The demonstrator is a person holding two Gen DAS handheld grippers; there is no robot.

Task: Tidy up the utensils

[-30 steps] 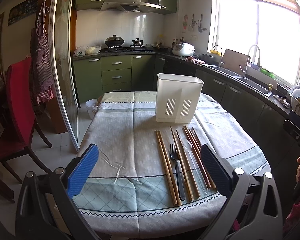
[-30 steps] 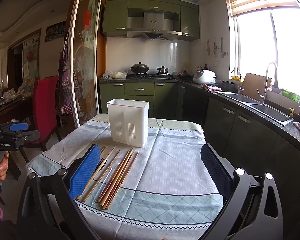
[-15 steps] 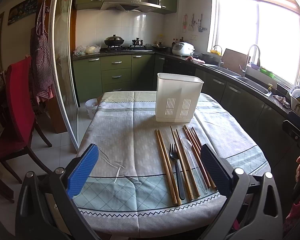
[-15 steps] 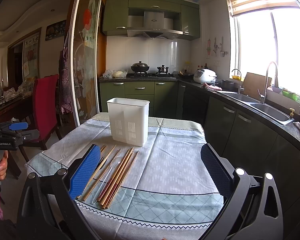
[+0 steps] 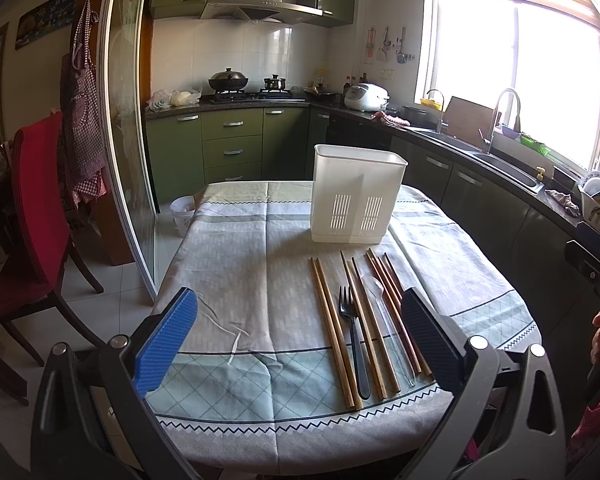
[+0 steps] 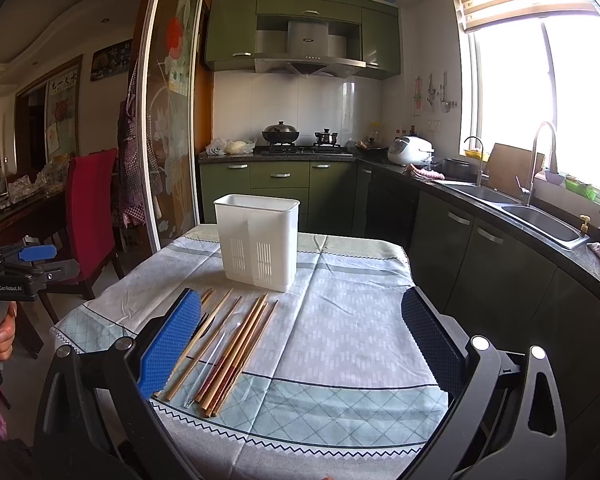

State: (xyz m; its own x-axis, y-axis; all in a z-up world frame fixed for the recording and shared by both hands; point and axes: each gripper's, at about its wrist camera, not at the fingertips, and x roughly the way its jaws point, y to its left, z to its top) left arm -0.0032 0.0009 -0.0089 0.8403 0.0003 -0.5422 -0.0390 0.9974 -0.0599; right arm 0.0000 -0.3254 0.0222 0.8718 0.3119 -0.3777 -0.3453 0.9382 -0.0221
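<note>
A white plastic utensil holder [image 5: 356, 196] stands upright on the table; it also shows in the right wrist view [image 6: 258, 242]. In front of it lie several wooden chopsticks [image 5: 332, 328], a black fork [image 5: 352, 332] and a clear plastic spoon [image 5: 380, 300]. The chopsticks also show in the right wrist view [image 6: 236, 340]. My left gripper [image 5: 298, 332] is open and empty, above the table's near edge, left of the utensils. My right gripper [image 6: 300, 336] is open and empty, above the near edge, right of the utensils.
The table wears a grey and green checked cloth [image 5: 240, 272]. A red-covered chair [image 5: 32, 216] and a glass sliding door [image 5: 128, 140] are to the left. Dark green cabinets and a counter with a sink [image 6: 540, 220] run along the right.
</note>
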